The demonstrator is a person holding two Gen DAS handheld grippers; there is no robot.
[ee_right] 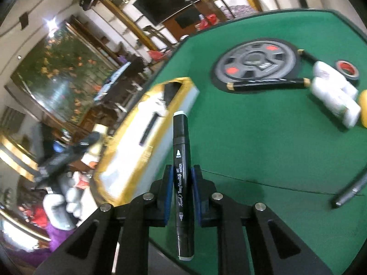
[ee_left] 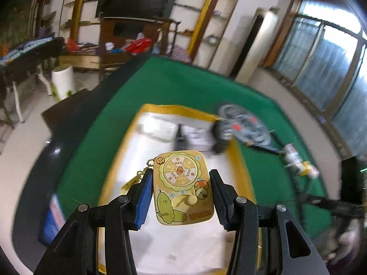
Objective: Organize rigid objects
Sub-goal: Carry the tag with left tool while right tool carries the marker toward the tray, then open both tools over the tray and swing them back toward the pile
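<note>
Between the fingers of my left gripper (ee_left: 181, 191) I see a flat yellow card case (ee_left: 182, 188), a rounded rectangle with a glossy printed face: a spinner wheel at the top, cartoon figures below, and a small gold clasp chain hanging at its upper left corner. Both blue-padded fingers press its long edges, so it is gripped, and it hangs above a shallow white tray (ee_left: 236, 153) with a yellow rim. Inside that tray lies one dark, slim object, too blurred for me to name. Under the tray spreads the green felt worktop (ee_left: 183, 87), matte and soft-looking, with a dark border. On the right side, my right gripper (ee_right: 181, 184) has its fingers closed on a black marker (ee_right: 181, 167), a straight glossy barrel with white lettering and pale end caps, held lengthwise between the blue pads so that both ends stick out. It is over the felt, just beside the near long wall of the tray (ee_right: 183, 81), not inside it. Farther across the felt I make out a round grey disc (ee_right: 255, 63) with spokes and two red patches, set on a black mat. A thin black stick (ee_right: 268, 83) with gold ends lies along its near edge. Two white plastic bottles (ee_right: 332, 96) lie side by side to the right, near a roll of black tape (ee_right: 347, 70) with a red core. A grey pen (ee_right: 351, 190) lies at the right edge.
</note>
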